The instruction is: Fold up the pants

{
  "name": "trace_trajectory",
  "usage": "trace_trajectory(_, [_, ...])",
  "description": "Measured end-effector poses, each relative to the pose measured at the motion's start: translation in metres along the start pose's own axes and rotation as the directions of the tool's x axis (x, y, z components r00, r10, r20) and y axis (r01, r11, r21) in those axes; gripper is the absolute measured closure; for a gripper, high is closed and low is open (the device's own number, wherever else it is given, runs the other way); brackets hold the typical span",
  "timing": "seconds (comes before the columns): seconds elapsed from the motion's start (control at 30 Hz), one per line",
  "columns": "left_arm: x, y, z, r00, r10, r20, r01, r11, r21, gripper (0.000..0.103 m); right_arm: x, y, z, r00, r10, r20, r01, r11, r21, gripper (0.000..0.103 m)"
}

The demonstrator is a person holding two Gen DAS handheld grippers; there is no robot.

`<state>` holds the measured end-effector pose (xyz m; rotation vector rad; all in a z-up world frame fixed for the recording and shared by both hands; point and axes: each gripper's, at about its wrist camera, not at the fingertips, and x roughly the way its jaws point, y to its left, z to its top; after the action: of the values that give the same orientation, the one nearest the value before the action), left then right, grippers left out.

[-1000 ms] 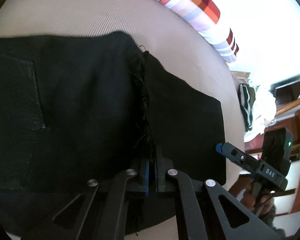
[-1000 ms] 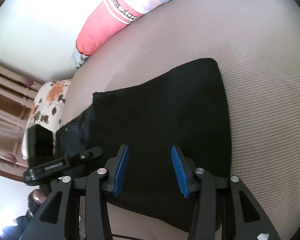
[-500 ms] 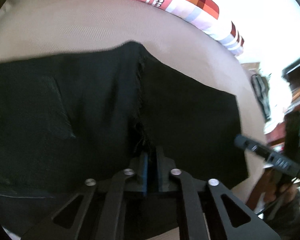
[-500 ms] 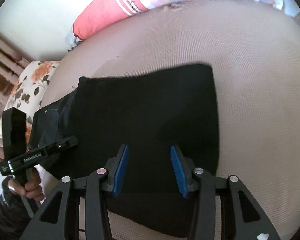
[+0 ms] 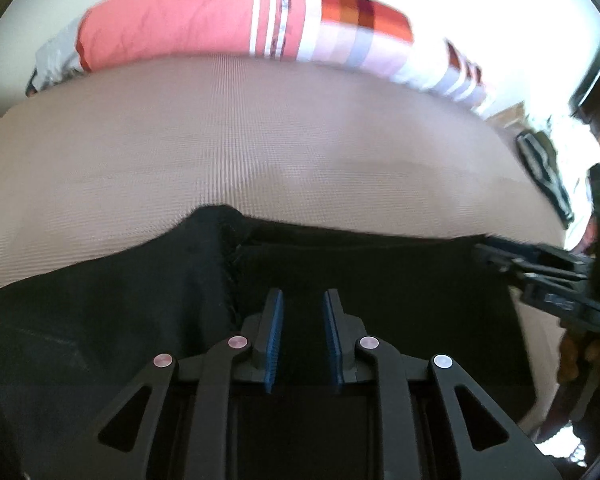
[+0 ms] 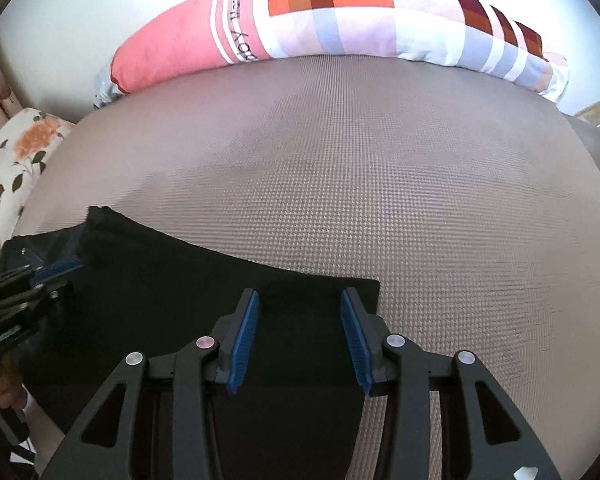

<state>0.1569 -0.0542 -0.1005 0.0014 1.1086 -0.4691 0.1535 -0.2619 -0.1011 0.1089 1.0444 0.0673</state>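
Observation:
Black pants (image 5: pixel 380 276) lie folded flat on a beige textured bed (image 5: pixel 260 140). They also show in the right wrist view (image 6: pixel 172 276). My left gripper (image 5: pixel 302 300) is open and empty over the pants, just right of their frayed seam (image 5: pixel 228 256). My right gripper (image 6: pixel 300 300) is open and empty over the pants' right end, near its far corner (image 6: pixel 374 284). Each gripper shows at the edge of the other's view, the right gripper (image 5: pixel 540 276) and the left gripper (image 6: pixel 24 284).
A pink, white and checked pillow (image 6: pixel 320 28) lies along the bed's far edge. A floral cushion (image 6: pixel 16 152) sits at the left. Clothes and wooden furniture (image 5: pixel 548 168) stand past the bed's right side.
My left gripper has opened and let go of the pants' seam. Both grippers have tilted up and drawn back, so more bed and pillow show.

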Motion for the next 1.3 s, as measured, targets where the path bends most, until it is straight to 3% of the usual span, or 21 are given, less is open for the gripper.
trace_trajectory(0.07, [0.002,0.001,0.001,1.000,-0.006,0.030,0.006,1.000,0.000,0.081,0.001,0.001,0.000,1.000,-0.012,0.002,0.012,1.000,-0.016,0.063])
trace_trajectory(0.27, [-0.004,-0.001,-0.001,1.000,0.001,0.021,-0.001,1.000,0.020,0.080,-0.003,0.005,-0.001,1.000,-0.024,0.015,0.024,0.999,-0.029,0.062])
trace_trajectory(0.53, [-0.035,-0.001,-0.043,1.000,0.004,0.018,-0.004,1.000,0.011,0.075,-0.029,0.021,-0.014,0.998,-0.001,0.067,0.004,0.998,-0.058,0.062])
trace_trajectory(0.83, [-0.055,0.001,-0.093,0.999,0.043,-0.023,-0.042,0.999,0.032,0.073,-0.034,0.033,-0.048,0.997,0.073,-0.024,-0.074,0.997,-0.037,0.062])
trace_trajectory(1.07, [-0.086,0.025,-0.092,0.998,0.056,0.028,-0.054,0.997,-0.060,0.072,-0.030,0.055,-0.077,0.985,0.138,-0.106,-0.144,0.988,-0.048,0.060])
trace_trajectory(1.2, [-0.119,0.048,-0.082,0.990,0.110,0.088,-0.101,0.990,-0.096,0.053,-0.029,0.080,-0.081,0.975,0.175,-0.135,-0.188,0.978,-0.091,0.058])
trace_trajectory(1.3, [-0.146,0.073,-0.076,0.979,0.159,0.127,-0.144,0.982,-0.122,0.047,-0.026,0.101,-0.082,0.964,0.210,-0.165,-0.231,0.966,-0.120,0.058])
